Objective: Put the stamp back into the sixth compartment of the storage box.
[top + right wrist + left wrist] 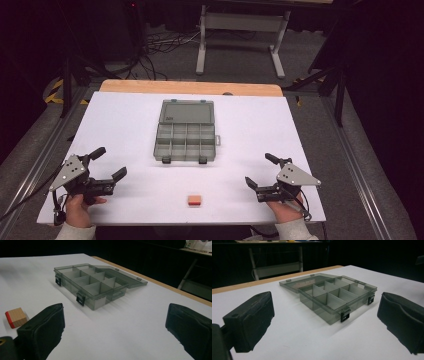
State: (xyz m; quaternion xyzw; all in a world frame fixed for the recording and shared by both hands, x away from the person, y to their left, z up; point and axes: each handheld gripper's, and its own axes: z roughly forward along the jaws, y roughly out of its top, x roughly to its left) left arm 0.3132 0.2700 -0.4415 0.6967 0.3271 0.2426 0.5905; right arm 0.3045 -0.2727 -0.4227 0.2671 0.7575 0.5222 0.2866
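1. On our left, the left tongs [111,162] sit near the front left corner of the white counter [125,125], jaws spread wide with nothing between them.
2. The small wooden block with one red face [194,200] lies near the front edge of the counter, roughly midway between our two tongs and well apart from both.
3. Behind it, at the counter's middle, stands the smoky grey see-through plastic organiser box [185,141], its lid laid flat open at the back, its dividers forming small compartments, two black latches on its front wall.
4. On our right, the right tongs [261,170] also gape wide, holding nothing.
5. The left gripper view looks at the box [337,296] between its jaws; the right gripper view adds the block [15,317] at its left, beside the box [92,283].
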